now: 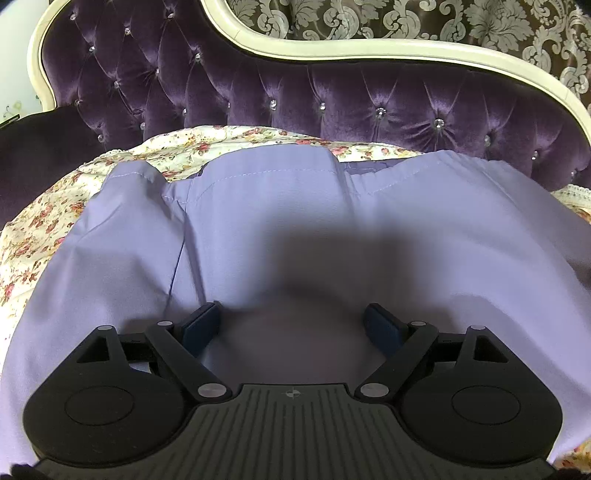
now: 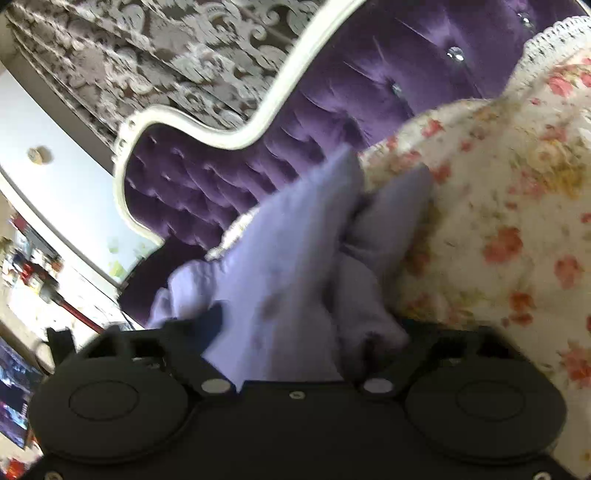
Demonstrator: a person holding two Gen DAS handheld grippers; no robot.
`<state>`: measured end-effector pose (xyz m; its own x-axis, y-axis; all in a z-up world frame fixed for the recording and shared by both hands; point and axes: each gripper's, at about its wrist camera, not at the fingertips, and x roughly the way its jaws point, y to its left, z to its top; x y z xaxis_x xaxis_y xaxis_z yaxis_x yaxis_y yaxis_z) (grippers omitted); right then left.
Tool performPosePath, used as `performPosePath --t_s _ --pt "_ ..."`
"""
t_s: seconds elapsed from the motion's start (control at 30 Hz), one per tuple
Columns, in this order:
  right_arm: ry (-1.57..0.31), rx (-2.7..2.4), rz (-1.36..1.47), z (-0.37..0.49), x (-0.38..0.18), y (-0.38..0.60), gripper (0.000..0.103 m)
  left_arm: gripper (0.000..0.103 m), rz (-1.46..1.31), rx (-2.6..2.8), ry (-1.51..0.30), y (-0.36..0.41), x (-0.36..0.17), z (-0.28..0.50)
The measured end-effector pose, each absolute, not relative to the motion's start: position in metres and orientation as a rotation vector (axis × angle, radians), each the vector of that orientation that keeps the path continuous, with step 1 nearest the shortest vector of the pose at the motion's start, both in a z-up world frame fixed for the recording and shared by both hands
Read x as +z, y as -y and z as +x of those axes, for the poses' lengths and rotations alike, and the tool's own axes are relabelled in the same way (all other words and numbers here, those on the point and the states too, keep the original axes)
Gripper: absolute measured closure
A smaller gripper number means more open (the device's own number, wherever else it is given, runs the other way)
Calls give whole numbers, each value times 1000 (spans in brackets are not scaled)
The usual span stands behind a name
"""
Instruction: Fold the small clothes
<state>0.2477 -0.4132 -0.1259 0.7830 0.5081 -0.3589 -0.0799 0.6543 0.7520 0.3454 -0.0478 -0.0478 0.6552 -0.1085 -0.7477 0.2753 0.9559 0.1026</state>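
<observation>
A lavender garment [image 1: 280, 221] lies spread on a floral bedcover [image 1: 44, 229], its stitched hems toward the headboard. My left gripper [image 1: 291, 321] hovers low over its near part with the jaws wide apart and nothing between them; a blurred dark patch sits in front of it. In the right wrist view, the same lavender cloth [image 2: 295, 266] is bunched and lifted off the bedcover [image 2: 498, 221]. My right gripper [image 2: 295, 343] is tilted, and cloth fills the gap between its fingers [image 2: 212, 321], hiding the right one.
A purple tufted headboard [image 1: 332, 99] with a cream frame stands right behind the bed; it also shows in the right wrist view [image 2: 221, 177]. Patterned wallpaper [image 1: 443, 18] is above it. A dark cushion [image 1: 37, 147] lies at the left. A cluttered room shows at the left of the right wrist view.
</observation>
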Motion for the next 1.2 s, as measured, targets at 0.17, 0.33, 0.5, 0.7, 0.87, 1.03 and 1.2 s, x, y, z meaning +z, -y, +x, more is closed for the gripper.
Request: performPosePath --t_s 0.17,0.33,0.5,0.7,0.87,1.03,1.2 --pt "-591 330 763 243 -120 414 58 17 236 -207 -834 51 -47 346" --pt "-592 315 732 241 -106 409 60 18 280 -171 -832 60 -37 342" --pt "-594 306 743 243 -101 407 60 19 321 -184 -785 65 -19 317" --pt "-596 290 763 243 -97 406 60 19 306 -216 -783 65 -14 297" --pt "-598 280 778 244 -95 406 60 18 310 -213 -811 63 -24 299" --pt "-595 276 768 245 -86 402 63 17 334 -209 -824 65 -32 302" --pt "-574 281 788 245 -65 395 65 17 281 -243 -837 54 -31 307"
